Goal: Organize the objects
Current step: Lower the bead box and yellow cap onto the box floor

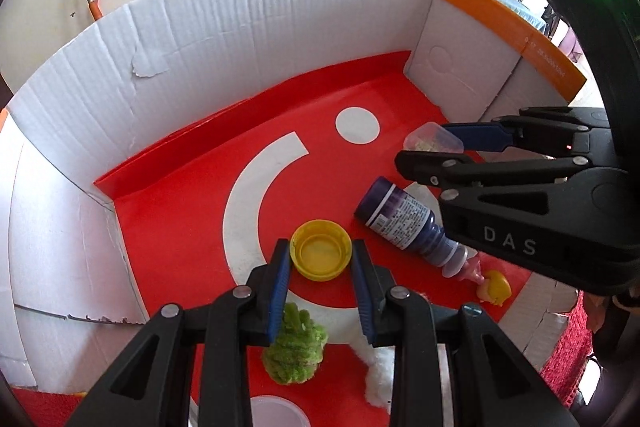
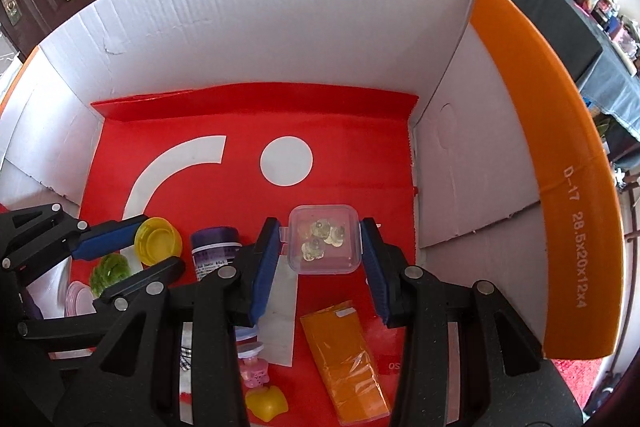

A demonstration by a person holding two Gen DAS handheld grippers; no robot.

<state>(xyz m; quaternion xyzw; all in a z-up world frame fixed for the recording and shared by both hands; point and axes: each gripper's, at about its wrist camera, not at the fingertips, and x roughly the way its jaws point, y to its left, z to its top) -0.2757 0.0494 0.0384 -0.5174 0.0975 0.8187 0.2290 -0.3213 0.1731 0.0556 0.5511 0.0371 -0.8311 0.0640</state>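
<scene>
Both grippers hang inside a white cardboard box (image 1: 240, 27) with a red floor. My left gripper (image 1: 321, 255) is open, its blue pads on either side of a yellow lid (image 1: 320, 254) that lies on the floor; it also shows in the right wrist view (image 2: 158, 239). My right gripper (image 2: 318, 247) is open around a small clear square container (image 2: 324, 239) holding pale beads; the container shows in the left wrist view (image 1: 434, 139) too. A purple bottle (image 1: 404, 223) lies on its side between them.
A green fuzzy object (image 1: 294, 345), a white fluffy thing (image 1: 378, 367), a pink and yellow toy (image 1: 490, 285), an orange packet (image 2: 346, 355) and a pink-rimmed lid (image 2: 78, 297) lie on the box floor. An orange flap (image 2: 560, 167) borders the right wall.
</scene>
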